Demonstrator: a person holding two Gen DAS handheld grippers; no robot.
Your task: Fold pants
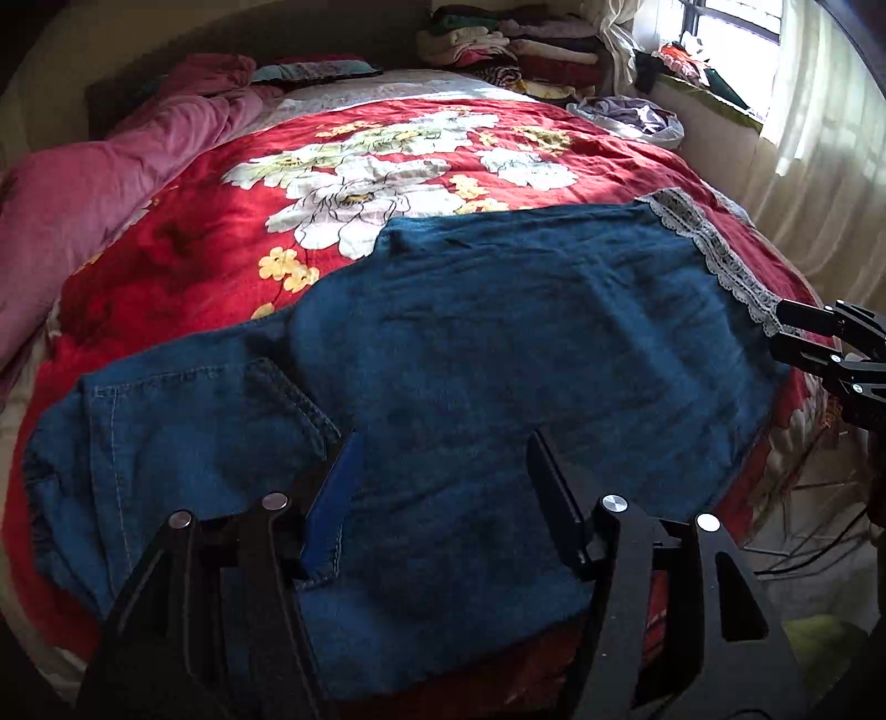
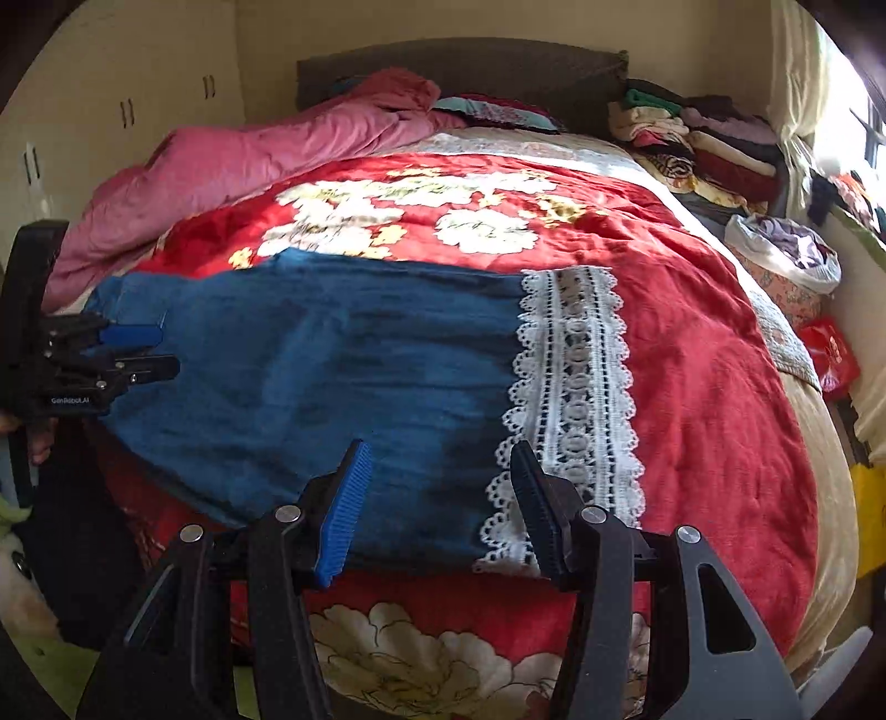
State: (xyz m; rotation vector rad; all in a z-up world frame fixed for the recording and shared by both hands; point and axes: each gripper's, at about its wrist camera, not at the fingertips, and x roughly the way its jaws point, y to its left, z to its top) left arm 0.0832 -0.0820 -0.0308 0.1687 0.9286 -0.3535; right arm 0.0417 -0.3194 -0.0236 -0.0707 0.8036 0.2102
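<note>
We hold the left gripper (image 1: 443, 487) over the near edge of the pants (image 1: 470, 343); its jaws are spread wide, with nothing between them, and blue denim shows in the gap; the blue pad (image 1: 332, 498) on one finger is visible from the left wrist view.

We hold the right gripper (image 2: 437, 498) over the hem end of the pants (image 2: 310, 360); its jaws are likewise spread apart and pinch nothing; the gap frames the seam where the denim meets the white lace hem (image 2: 570, 387); whether the fingertips touch the cloth, we cannot tell.

The pants lie flat across the near part of the bed, on the red floral blanket (image 1: 232, 221); the waist end with a stitched pocket (image 1: 260, 404) lies on our left; the lace-trimmed hem lies on our right; the legs appear stacked one on the other, though we cannot confirm this.

Each gripper appears in the other camera: the right gripper at the right edge of the left view, beside the lace; the left gripper (image 2: 138, 349) at the left edge of the right view, over the waist end.

A pink quilt (image 2: 232, 160) is bunched along the far left of the bed; a stack of folded clothes (image 2: 698, 144) sits at the far right corner; a window (image 1: 731, 33) lets in daylight.
</note>
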